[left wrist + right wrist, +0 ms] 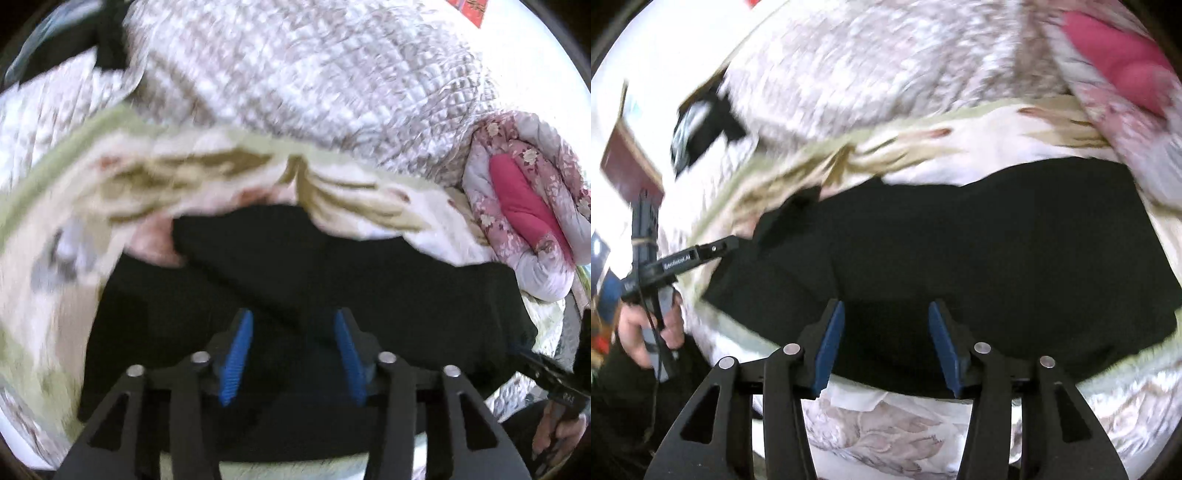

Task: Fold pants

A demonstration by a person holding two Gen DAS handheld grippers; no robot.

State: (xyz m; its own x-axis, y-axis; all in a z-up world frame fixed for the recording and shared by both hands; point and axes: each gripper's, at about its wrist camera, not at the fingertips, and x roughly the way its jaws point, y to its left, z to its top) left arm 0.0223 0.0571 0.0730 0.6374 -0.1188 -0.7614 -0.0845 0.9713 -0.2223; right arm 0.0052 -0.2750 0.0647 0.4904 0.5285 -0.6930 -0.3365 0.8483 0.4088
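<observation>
The black fabric pants (314, 273) are lying spread flat on a bed, on top of a cream bedsheet with a pale green border and faded floral print (122, 181), and they are serving here as the landmark for everything else. Beyond the pants, a quilted grey-and-white patterned blanket (295, 74) is heaped up, and beyond and to the right of them a rolled pink floral comforter with a bright magenta lining (517, 192) is sitting at the edge of the sheet. The left gripper (293, 354) is hovering over the near part of the pants with its blue-padded jaws standing apart and nothing between them; the cloth is lying below the pads, not pinched. The right gripper (886, 347) is hanging over the near hem of the pants, its dark blue jaws likewise spread wide and empty, with the sheet showing just below the pads. In the right wrist view the left gripper's black body is reaching in at the pants' left edge, with the person's hand (646, 325) wrapped around its handle. Both views are motion-blurred, so fine creases are hard to read. The pants look to be laid flat so a clean fold can be made; judging by the open jaws poised above the near edge, a grasp is probably being lined up, and no fold is looking finished yet.
</observation>
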